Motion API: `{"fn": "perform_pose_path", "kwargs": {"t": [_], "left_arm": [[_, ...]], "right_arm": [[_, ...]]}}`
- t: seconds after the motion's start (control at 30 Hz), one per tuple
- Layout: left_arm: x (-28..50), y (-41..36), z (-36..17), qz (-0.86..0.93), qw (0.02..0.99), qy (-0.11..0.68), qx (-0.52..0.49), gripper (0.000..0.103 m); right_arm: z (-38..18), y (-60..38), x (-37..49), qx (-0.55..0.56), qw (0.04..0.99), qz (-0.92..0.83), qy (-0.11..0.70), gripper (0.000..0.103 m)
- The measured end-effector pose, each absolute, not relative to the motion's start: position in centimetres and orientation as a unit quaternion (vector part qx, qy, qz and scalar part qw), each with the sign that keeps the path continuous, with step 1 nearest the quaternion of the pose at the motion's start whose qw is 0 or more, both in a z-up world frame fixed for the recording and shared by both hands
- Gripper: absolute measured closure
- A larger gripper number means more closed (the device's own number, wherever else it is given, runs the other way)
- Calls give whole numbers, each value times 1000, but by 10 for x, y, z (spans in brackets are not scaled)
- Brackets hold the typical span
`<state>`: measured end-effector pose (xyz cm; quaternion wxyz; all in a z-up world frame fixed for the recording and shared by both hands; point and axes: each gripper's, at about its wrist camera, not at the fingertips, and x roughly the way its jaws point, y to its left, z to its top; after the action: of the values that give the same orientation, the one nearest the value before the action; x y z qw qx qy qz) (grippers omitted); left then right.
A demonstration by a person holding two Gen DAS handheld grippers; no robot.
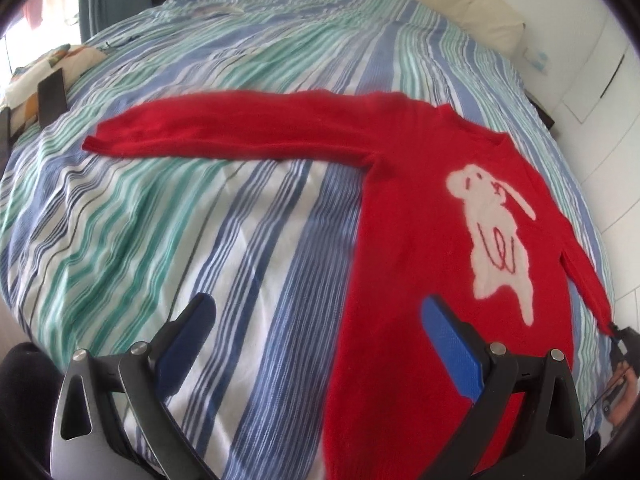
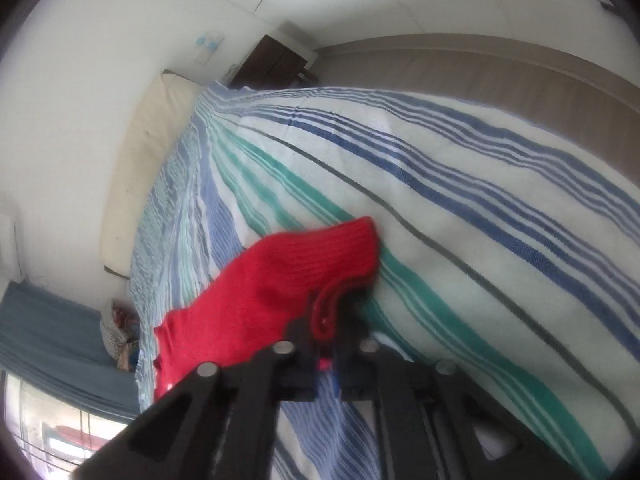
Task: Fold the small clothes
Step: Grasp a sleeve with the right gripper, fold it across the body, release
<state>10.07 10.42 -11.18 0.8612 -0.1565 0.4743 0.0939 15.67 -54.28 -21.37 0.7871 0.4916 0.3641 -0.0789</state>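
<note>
On the striped bedspread [image 1: 168, 216], left claw [image 1: 316, 344] gapes empty; right claw [image 2: 326, 354] pinches red sweater [image 1: 404, 232] cuff [image 2: 344, 256].

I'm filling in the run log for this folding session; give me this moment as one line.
stage: sleeve fold | right gripper: shut on sweater cuff | left gripper: open above hem | bedspread: sweater flat

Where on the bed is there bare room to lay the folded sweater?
Bare striped bedspread lies below the outstretched sleeve, left of the sweater body. The right side is crowded: right gripper clamps the other cuff.
</note>
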Motion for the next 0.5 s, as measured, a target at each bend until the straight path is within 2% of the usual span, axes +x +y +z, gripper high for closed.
{"fn": "perform_pose_path", "kwargs": {"t": [0.17, 0.33, 0.5], "left_arm": [[107, 121, -129, 123, 864, 473, -118, 1], [98, 137, -154, 141, 864, 469, -113, 1], [91, 145, -156, 141, 866, 465, -115, 1]], "right_arm": [[-121, -501, 179, 399, 856, -9, 328, 99], [-22, -389, 231, 292, 893, 134, 317, 99], [12, -241, 280, 219, 880, 256, 334, 99]]}}
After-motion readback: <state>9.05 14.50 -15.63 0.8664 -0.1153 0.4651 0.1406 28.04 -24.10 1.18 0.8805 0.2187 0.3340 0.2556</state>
